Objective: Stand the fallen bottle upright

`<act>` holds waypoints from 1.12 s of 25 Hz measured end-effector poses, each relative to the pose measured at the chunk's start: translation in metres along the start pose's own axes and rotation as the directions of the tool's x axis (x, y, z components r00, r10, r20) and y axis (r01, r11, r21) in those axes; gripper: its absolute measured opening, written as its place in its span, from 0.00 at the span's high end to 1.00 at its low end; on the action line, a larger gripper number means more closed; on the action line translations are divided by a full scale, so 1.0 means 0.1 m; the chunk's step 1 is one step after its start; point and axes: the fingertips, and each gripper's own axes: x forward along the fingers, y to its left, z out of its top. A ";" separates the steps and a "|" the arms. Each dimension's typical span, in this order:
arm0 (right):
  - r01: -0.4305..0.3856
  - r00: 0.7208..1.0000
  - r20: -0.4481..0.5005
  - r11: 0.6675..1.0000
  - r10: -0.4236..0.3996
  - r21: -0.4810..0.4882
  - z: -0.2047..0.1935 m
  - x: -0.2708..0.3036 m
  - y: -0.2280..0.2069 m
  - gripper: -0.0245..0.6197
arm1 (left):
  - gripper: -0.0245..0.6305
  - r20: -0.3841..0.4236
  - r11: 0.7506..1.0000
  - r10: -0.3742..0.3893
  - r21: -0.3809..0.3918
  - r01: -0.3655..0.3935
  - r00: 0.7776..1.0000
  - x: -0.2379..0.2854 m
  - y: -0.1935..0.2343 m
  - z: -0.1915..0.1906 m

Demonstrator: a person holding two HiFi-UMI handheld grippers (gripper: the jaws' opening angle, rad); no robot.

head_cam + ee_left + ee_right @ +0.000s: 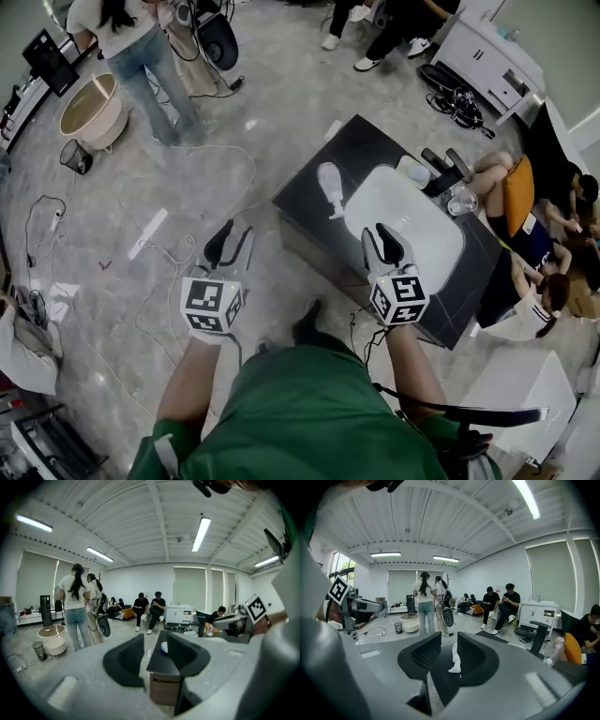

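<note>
A white bottle (330, 187) lies on its side on the left part of a black table (370, 141). In the head view my left gripper (232, 242) hovers over the floor to the left of the table, short of the bottle. My right gripper (382, 236) is over the near side of the table. Both stand open with nothing between the jaws. Seen from the left gripper (154, 656), the bottle (164, 647) is a small pale shape far ahead. Through the right gripper (449, 656) the bottle (454, 658) shows in the gap, still at a distance.
A white oval tray (403, 225) covers the table's middle, with a clear cup (461, 202) and black items (441, 173) behind it. People sit at the right and far side. One person (141, 47) stands by a beige tub (89, 108). Cables (178, 253) run across the floor.
</note>
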 end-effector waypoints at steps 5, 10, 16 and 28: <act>-0.072 0.996 -0.054 0.997 0.071 -0.003 -0.18 0.29 -0.25 0.82 | 0.73 -0.042 1.000 0.016 0.008 -0.015 0.999 0.37 -0.13 -0.02; -0.146 0.982 -0.128 0.988 0.139 -0.042 -0.39 0.55 -0.37 0.82 | 0.73 -0.070 1.000 0.021 0.011 -0.020 0.997 0.62 -0.22 -0.04; -0.189 0.961 -0.219 0.978 0.167 -0.085 -0.69 0.88 -0.40 0.82 | 0.73 -0.103 1.000 -0.002 0.012 0.003 0.995 0.87 -0.23 -0.13; -0.014 0.910 -0.404 0.981 0.093 0.194 -1.48 1.60 -0.48 0.76 | 0.73 -0.209 0.989 -0.146 -0.017 0.146 0.967 1.56 0.20 -0.45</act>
